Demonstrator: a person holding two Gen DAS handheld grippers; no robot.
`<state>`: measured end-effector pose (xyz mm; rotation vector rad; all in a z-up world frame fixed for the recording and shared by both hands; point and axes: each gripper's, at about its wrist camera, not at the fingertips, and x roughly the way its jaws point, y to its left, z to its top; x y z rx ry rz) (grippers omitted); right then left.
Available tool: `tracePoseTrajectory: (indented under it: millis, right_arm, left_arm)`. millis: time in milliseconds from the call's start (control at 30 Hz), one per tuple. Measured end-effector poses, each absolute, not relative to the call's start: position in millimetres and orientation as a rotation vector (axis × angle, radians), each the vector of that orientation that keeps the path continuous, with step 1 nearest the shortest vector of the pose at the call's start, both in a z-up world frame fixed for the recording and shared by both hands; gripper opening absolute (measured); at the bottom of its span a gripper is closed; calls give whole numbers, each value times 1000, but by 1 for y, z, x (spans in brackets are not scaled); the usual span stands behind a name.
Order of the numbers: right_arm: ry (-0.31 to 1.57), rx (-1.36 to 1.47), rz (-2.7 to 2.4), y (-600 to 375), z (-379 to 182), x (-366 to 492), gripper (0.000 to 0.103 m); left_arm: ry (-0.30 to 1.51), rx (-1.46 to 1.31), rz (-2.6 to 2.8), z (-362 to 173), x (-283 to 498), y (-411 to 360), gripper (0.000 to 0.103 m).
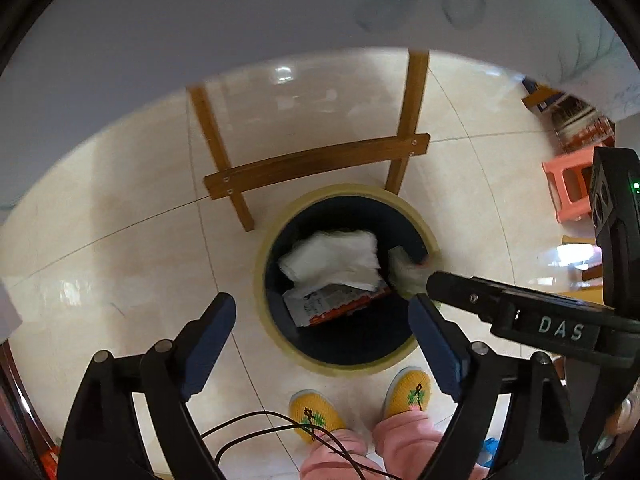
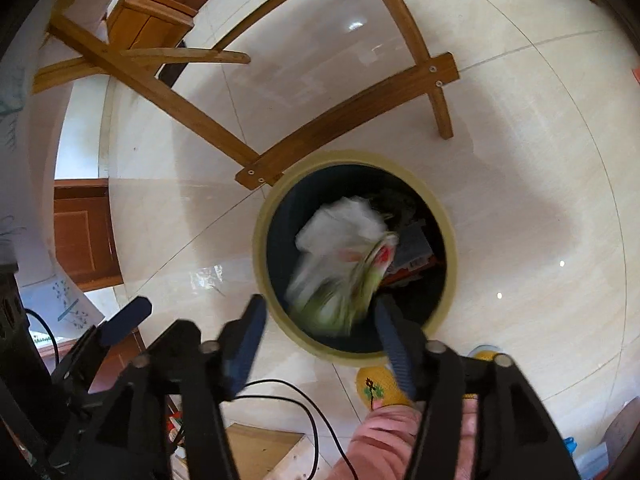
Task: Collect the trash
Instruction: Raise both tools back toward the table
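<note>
Round dark bin with yellow rim (image 1: 276,344): holds white tissue (image 1: 332,258), printed wrapper (image 1: 336,306). Left tongs (image 1: 324,320), right tongs (image 2: 318,338): apart, empty. Blurred green-white wrapper (image 2: 340,292) dropping in; remaining trash unseen.

Both wrist fisheyes look steeply down from close above the tan-rimmed trash bin (image 1: 433,249) (image 2: 448,236), sitting at each frame's centre, and share the wooden chair legs (image 1: 316,162) (image 2: 352,112) and tiled floor (image 1: 120,248) (image 2: 540,160).

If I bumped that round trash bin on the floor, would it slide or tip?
The trash bin looks more likely to slide: it sits on glossy tile floor. It is probably light, holding only crumpled white paper and wrappers. A wooden table leg beside it may stop it.
</note>
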<state>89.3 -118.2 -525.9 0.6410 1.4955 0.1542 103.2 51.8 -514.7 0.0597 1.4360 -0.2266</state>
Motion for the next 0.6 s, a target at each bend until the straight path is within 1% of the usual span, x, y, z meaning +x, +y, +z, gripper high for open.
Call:
tracePoseTrajectory:
  millis: [100, 233, 400, 567, 600]
  right_arm:
    - [1476, 621, 177, -111, -512, 89, 65]
    - [1447, 593, 184, -108, -489, 86, 67]
    - [1423, 582, 192, -112, -448, 75, 70]
    - [1382, 559, 205, -118, -391, 63, 70]
    - [1371, 550, 213, -119, -378, 61, 70]
  left_arm:
    - [1433, 35, -200, -500, 96, 61, 89]
    - [1408, 12, -188, -474, 87, 69, 90]
    - [1357, -6, -166, -422, 74, 78, 90]
    - [1295, -46, -148, -357, 64, 86, 90]
    - [1283, -49, -144, -345, 62, 86, 92]
